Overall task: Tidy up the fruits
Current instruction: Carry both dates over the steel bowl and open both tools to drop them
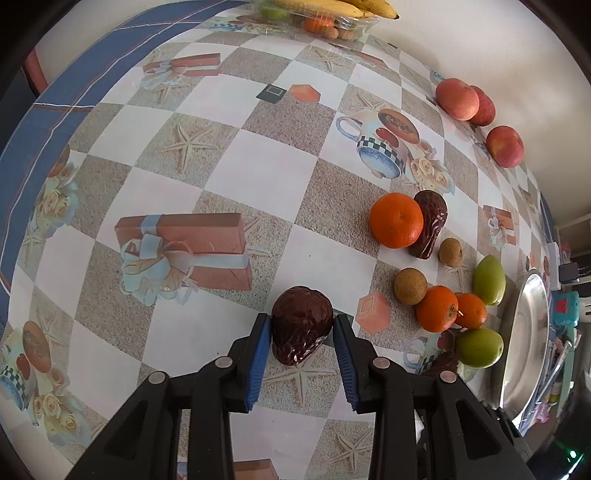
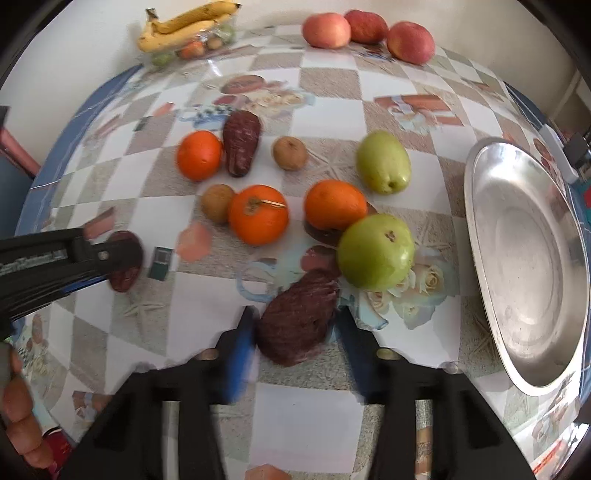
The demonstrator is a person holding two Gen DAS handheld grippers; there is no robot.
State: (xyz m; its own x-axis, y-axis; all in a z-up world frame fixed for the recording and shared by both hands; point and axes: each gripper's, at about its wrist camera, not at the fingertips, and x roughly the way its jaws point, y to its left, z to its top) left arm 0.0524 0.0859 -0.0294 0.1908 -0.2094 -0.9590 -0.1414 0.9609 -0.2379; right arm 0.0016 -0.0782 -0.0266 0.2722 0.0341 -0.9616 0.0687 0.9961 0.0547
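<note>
Left gripper (image 1: 302,328): blue-padded fingers (image 1: 258,363) set to either side of a dark wrinkled date (image 1: 301,325) on the checkered tablecloth (image 1: 258,173); left pad touching the fruit, right pad just beside it (whether it truly clamps, I cannot tell). In the right wrist view the same tool enters at 9 o'clock, over that date.

Loose fruit, centre of table: orange (image 2: 199,155) touching a second date (image 2: 241,142) at 11 o'clock; two small brown round fruits (image 2: 290,152); a stemmed orange (image 2: 258,215) and a third orange (image 2: 335,205) near the middle; two green fruits (image 2: 383,161), the nearer one (image 2: 376,252) touching the third orange.

Right gripper (image 2: 295,325): motion-blurred, fingers spread around a third date (image 2: 298,321) at 6 o'clock, a gap showing on its right side; not clearly gripping.

Far edge: bananas (image 2: 184,29) on a clear container at 11 o'clock; three red apples (image 2: 327,29) at 12 to 1 o'clock.

Steel tray (image 2: 524,266): 3 o'clock, holding no fruit.
</note>
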